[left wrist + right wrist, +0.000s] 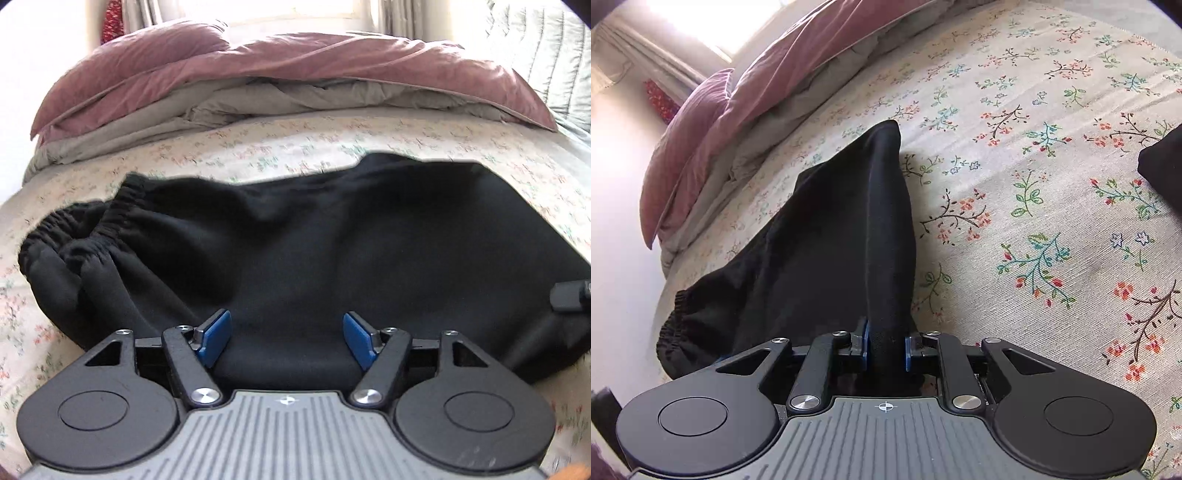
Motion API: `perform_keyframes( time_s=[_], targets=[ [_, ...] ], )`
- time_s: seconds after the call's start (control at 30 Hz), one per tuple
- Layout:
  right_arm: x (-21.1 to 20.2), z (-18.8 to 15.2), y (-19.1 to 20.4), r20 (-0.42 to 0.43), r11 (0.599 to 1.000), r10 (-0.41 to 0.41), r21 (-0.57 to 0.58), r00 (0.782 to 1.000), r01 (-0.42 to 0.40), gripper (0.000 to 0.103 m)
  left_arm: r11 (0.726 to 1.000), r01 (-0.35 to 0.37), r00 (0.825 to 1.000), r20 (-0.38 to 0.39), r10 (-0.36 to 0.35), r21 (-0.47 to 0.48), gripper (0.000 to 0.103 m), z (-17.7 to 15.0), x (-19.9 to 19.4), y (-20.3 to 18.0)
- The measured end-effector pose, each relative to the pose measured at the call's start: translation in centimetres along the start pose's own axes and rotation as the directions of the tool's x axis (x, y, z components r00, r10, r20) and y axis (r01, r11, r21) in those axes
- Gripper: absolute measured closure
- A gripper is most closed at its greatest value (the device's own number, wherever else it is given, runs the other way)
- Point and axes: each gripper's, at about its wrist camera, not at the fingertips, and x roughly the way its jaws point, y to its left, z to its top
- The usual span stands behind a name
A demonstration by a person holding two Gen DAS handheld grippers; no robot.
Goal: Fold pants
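Note:
Black pants (314, 243) lie folded lengthwise on the floral bed sheet (258, 147), elastic waistband bunched at the left. My left gripper (287, 338) is open, its blue pads (214, 338) spread just above the near edge of the pants, holding nothing. My right gripper (886, 349) is shut on the black pants (831, 240), pinching a thick fold of the cloth between its blue pads (865, 343) and lifting it off the sheet (1034, 184). The right gripper shows at the right edge of the left wrist view (570, 295).
A pink and grey duvet (277, 85) is piled at the far side of the bed, with a pink pillow (687, 140) beside it. A bright window is behind. Another dark cloth piece (1163, 170) lies at the right edge of the right wrist view.

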Motion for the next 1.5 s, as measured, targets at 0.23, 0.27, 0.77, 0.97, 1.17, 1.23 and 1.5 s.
perform_keyframes(
  time_s=[0.23, 0.27, 0.77, 0.97, 1.17, 1.23, 1.5],
  targets=[
    [-0.3, -0.8, 1.5, 0.047, 0.996, -0.027, -0.087, 0.999, 0.031, 0.087, 0.978, 0.204, 0.979, -0.037, -0.203, 0.052, 0.009, 8.9, 1.5, -6.9],
    [-0.3, -0.9, 1.5, 0.049, 0.996, -0.029, -0.085, 0.998, 0.033, 0.086, 0.966, 0.236, 0.972, -0.04, -0.233, 0.105, 0.005, 10.0, 1.6, -8.7],
    [-1.4, -1.7, 3.0, 0.1, 0.985, -0.027, -0.166, 0.995, 0.043, 0.087, 0.804, 0.086, 0.988, -0.154, 0.007, 0.588, 0.003, 11.8, 6.1, -23.5],
    [-1.4, -1.7, 3.3, 0.108, 0.984, -0.026, -0.175, 0.994, 0.044, 0.087, 0.788, 0.071, 0.987, -0.157, 0.034, 0.612, 0.006, 11.8, 6.9, -23.3],
    [-1.6, -2.4, 4.4, 0.139, 0.97, -0.033, -0.234, 0.99, 0.065, 0.087, 0.803, 0.104, 0.983, -0.182, 0.005, 0.587, 0.035, 12.0, 7.4, -22.5],
    [-1.7, -2.5, 4.8, 0.157, 0.961, -0.029, -0.267, 0.987, 0.071, 0.088, 0.813, 0.136, 0.98, -0.197, -0.026, 0.566, 0.058, 12.3, 7.3, -21.9],
    [-1.3, -3.9, 7.4, 0.22, 0.922, 0.002, -0.378, 0.976, 0.083, 0.088, 0.837, 0.205, 0.973, -0.196, -0.12, 0.508, 0.074, 14.4, 6.2, -17.7]
  ],
)
